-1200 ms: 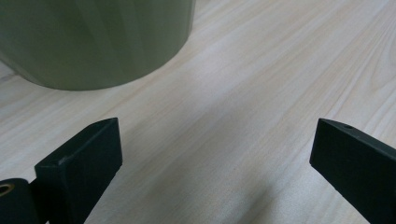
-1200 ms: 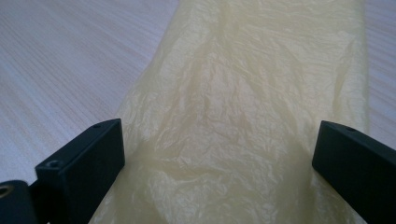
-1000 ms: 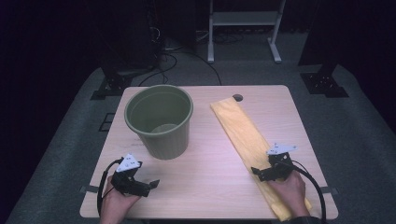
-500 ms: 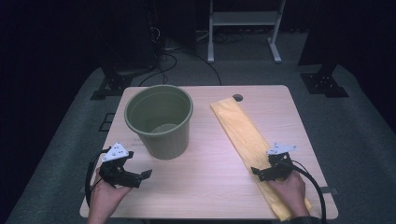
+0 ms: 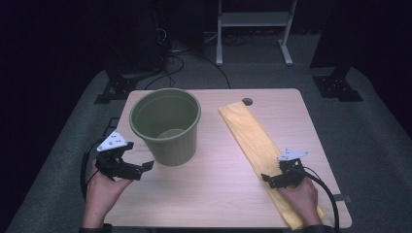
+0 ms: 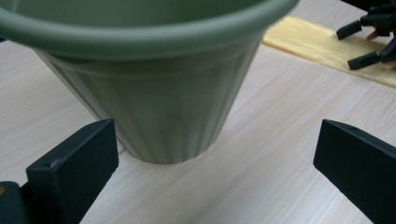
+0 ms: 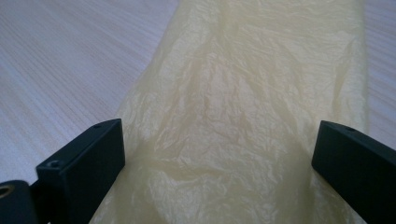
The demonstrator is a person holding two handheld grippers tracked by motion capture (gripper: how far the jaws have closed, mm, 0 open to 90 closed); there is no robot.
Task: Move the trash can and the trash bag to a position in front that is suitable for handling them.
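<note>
Keep left gripper (image 5: 141, 164) spread beside bucket (image 5: 166, 125), lower gaping right gripper (image 5: 270, 177) onto yellow bag (image 5: 252, 145) near table's (image 5: 214, 194) right edge, pinch one layer.

In the left gripper view we are losing the top of the ribbed green plastic bucket (image 6: 154, 93) past the upper edge, so its inside is not showing there. The far side of its base is sitting out of sight behind its own wall. At the upper right corner, the black right gripper (image 6: 369, 39) is being cut off by the edge.

In the right gripper view we are seeing the crinkled pale yellow plastic bag (image 7: 243, 116) running off both the top and the bottom, so neither end is showing.

In the high view the person's right hand (image 5: 302, 201) is covering the bag's near stretch.
</note>
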